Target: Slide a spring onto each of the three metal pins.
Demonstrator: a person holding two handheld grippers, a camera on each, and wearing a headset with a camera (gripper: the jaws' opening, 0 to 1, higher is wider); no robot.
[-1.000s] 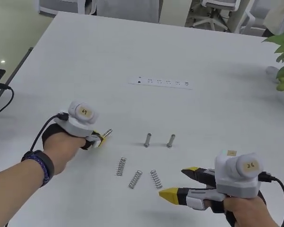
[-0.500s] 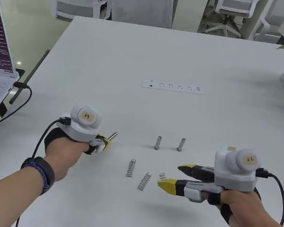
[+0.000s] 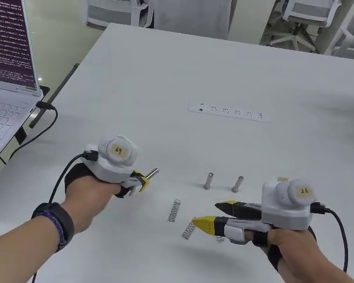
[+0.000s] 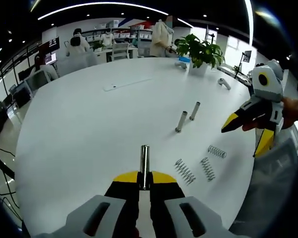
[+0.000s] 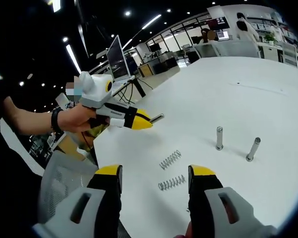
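Power strip (image 3: pixel 230 111) beyond pins (image 3: pixel 208 180); laptop (image 3: pixel 9 53) left

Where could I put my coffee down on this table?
Bare tabletop lies beyond the power strip, and between it and the two standing pins. Crowded: the near edge, where springs lie between the left claw, shut on a third pin, and the open right claw.

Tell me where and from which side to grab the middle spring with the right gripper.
Pinch the spring across its coils, near one end, from above: it lies flat on the table. Its length runs roughly jaw to jaw, so the right gripper should probably turn first, or it would squash it endwise.
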